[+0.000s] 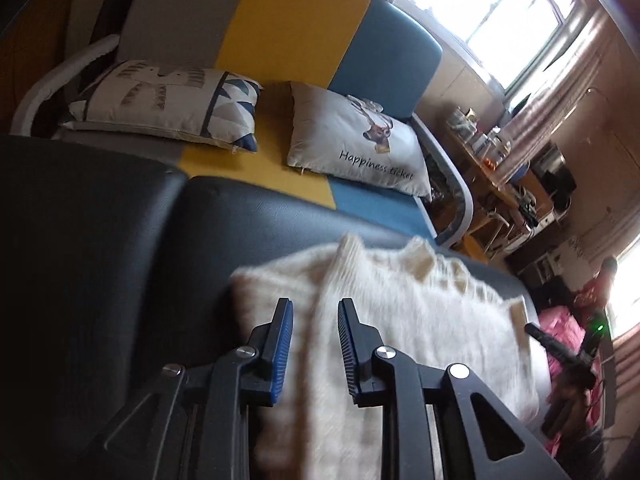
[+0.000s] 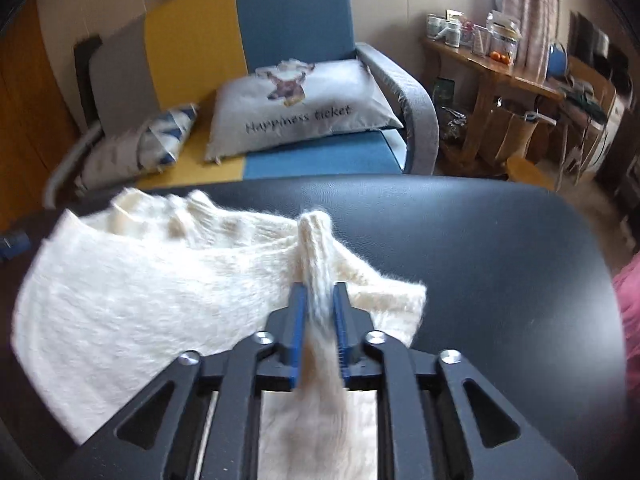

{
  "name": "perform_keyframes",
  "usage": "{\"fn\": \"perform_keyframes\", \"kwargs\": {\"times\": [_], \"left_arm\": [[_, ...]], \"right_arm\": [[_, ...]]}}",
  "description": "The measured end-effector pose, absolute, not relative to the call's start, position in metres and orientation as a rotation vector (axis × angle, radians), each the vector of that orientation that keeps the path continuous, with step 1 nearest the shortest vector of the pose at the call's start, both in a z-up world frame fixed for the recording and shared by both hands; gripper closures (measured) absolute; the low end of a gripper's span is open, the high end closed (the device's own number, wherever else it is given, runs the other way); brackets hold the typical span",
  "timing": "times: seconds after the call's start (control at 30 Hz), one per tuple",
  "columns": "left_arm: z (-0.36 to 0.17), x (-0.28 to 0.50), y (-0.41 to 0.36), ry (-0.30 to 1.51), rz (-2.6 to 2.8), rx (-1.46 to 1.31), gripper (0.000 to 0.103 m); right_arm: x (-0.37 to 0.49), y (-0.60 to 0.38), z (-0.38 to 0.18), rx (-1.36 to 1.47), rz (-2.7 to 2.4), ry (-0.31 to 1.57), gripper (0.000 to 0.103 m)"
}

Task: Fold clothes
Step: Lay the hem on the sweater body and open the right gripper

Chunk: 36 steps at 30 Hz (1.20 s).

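1. Two grippers, one garment, one black padded surface [image 2: 500, 240]. The surface (a leather-look bench or table top, I can't tell which) carries the cream knit sweater [image 2: 132, 292] and gives it a flat base to fold on.
2. Behind it is a sofa [image 1: 304, 12] in grey, yellow and blue panels, with a printed cushion [image 1: 352, 140] and a patterned cushion [image 1: 168, 100] on the seat. Both lie well apart from the work, so nothing there interferes.
3. The sweater lies across the near part of the black surface, mostly flattened, with its ribbed edge bunched toward the sofa side. In my judgement one fold is already laid and the free ends are being set down.
4. Left gripper [image 1: 315, 344]: fingers apart, blue pads [image 1: 280, 352] clear of the knit. It hovers over the sweater's left portion with cloth showing through the gap but not pinched, which suggests a release.
5. Right gripper [image 2: 319, 320]: a raised ridge of knit stands between the pads. The jaws sit close around it, but motion blur means I cannot tell whether they are actually pressing on it.
6. Risk: fuzzy fibres may cling to the ribbed pads, so lifting away could drag the fold open.
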State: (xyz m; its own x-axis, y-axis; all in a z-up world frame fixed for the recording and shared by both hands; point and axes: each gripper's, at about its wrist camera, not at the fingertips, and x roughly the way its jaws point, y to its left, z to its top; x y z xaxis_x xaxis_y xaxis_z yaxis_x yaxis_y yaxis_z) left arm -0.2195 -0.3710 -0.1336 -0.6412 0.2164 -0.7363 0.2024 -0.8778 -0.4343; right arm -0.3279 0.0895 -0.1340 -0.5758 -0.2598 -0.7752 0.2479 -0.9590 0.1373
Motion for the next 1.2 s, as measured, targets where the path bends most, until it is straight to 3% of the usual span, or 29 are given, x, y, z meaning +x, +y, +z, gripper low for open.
{"fn": "perform_keyframes", "kwargs": {"times": [0.1, 0.3, 0.53, 0.6, 0.67, 0.77, 1.03, 1.13, 1.2], "left_arm": [[-0.138, -0.199, -0.365, -0.736, 2.701, -1.33, 0.08], [-0.152, -0.176, -0.344, -0.687, 2.633, -1.364, 0.08], [-0.173, -0.157, -0.322, -0.608, 2.526, -1.454, 0.08], [-0.182, -0.152, -0.311, -0.543, 2.489, -1.5, 0.081], [-0.18, -0.142, -0.304, -0.474, 2.481, -1.483, 0.082], [-0.182, -0.128, -0.31, -0.532, 2.452, -1.488, 0.089], [-0.171, -0.067, -0.317, -0.553, 2.446, -1.519, 0.09], [-0.169, -0.038, -0.315, -0.565, 2.43, -1.547, 0.09], [-0.167, -0.02, -0.316, -0.592, 2.433, -1.554, 0.089]], "right_arm": [[-0.302, 0.096, -0.131, 1.245, -2.522, -0.061, 0.067], [-0.264, 0.078, -0.128, 1.21, -2.456, -0.003, 0.066], [-0.26, 0.014, -0.153, 1.313, -2.292, 0.244, 0.066], [-0.258, 0.007, -0.167, 1.341, -2.27, 0.283, 0.06], [-0.253, 0.007, -0.169, 1.343, -2.265, 0.283, 0.059], [-0.247, 0.011, -0.171, 1.357, -2.233, 0.271, 0.059], [-0.189, 0.011, -0.168, 1.361, -2.174, 0.212, 0.059], [-0.158, 0.01, -0.166, 1.361, -2.144, 0.149, 0.047], [-0.136, 0.009, -0.164, 1.346, -2.126, 0.128, 0.03]]}}
